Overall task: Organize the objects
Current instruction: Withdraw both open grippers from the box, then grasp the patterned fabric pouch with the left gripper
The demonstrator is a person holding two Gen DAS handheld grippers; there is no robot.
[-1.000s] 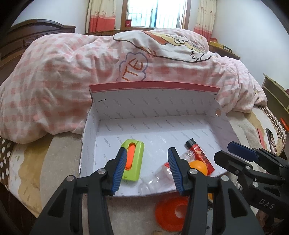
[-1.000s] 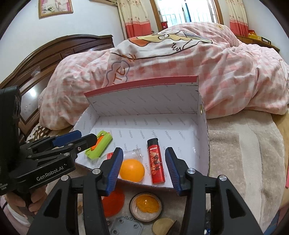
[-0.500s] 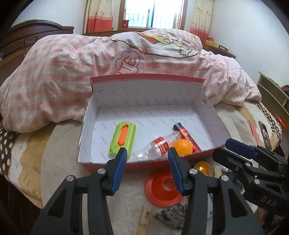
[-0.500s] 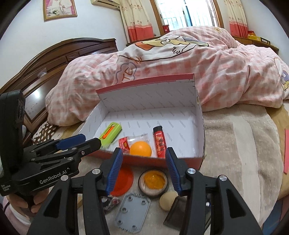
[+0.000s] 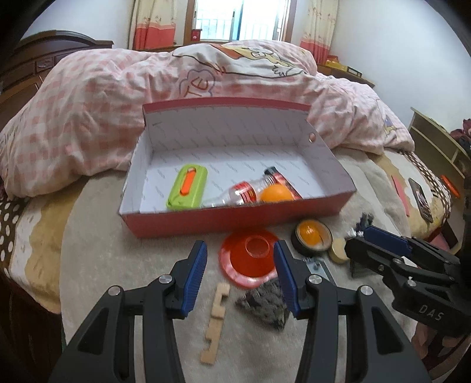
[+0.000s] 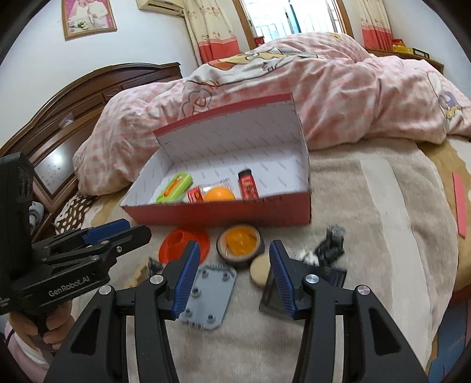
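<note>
Before the red box (image 5: 235, 219), orange disc (image 5: 250, 260), tape roll (image 6: 239, 244), grey plate (image 6: 209, 294), both grippers half-open, empty.

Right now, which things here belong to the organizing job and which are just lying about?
Part of the job:
- red box, open
- in it: green case, small bottle, orange ball, red lighter
- loose in front: orange disc, tape roll, grey plate, wooden strip, round wooden piece

Lying about:
- pink checked quilt
- headboard
- framed picture

Bright window (image 5: 240, 20) behind bed (image 5: 88, 103), white walls (image 6: 132, 38).
</note>
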